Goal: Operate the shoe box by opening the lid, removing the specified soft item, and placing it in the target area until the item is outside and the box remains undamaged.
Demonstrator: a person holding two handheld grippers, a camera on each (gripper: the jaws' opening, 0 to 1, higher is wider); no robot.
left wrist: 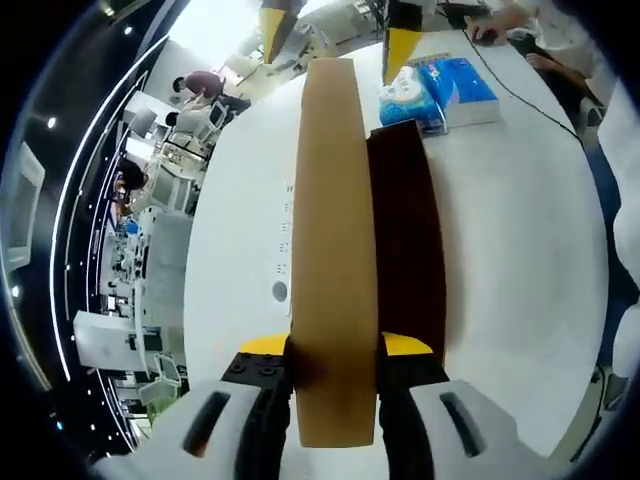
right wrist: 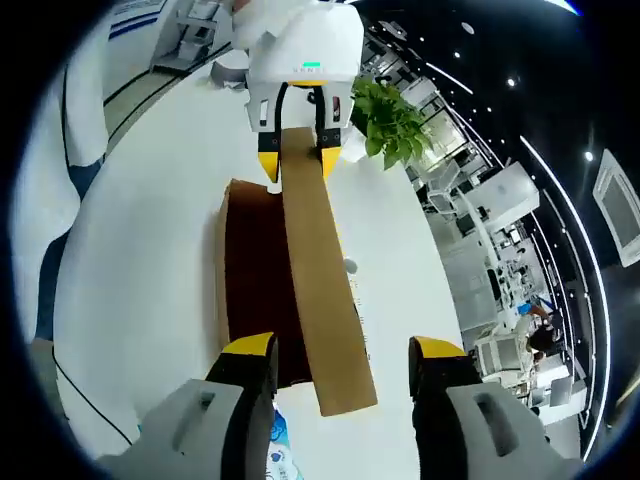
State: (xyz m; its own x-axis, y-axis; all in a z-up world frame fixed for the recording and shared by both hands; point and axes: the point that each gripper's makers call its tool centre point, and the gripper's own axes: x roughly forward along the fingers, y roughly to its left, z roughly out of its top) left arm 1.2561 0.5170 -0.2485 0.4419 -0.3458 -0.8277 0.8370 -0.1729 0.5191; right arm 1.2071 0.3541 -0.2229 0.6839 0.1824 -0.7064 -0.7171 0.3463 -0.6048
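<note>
A brown cardboard shoe box (left wrist: pixel 408 240) lies on the white table (left wrist: pixel 520 260), its dark inside showing. Its lid (left wrist: pixel 335 250) stands raised on edge beside the opening. My left gripper (left wrist: pixel 335 345) is shut on the near end of the lid; the right gripper view shows it (right wrist: pixel 300 160) clamped on the lid (right wrist: pixel 320 270) above the box (right wrist: pixel 255 290). My right gripper (right wrist: pixel 343 348) is open, its jaws standing wide on either side of the lid's other end without touching it. Blue soft packs (left wrist: pixel 440 90) lie on the table just beyond the box.
A black cable (left wrist: pixel 520 90) runs across the table past the blue packs towards a person's hand (left wrist: pixel 495 20). A potted green plant (right wrist: pixel 390 120) stands at the table's edge. Desks and chairs (left wrist: pixel 150 250) fill the room below the table's rim.
</note>
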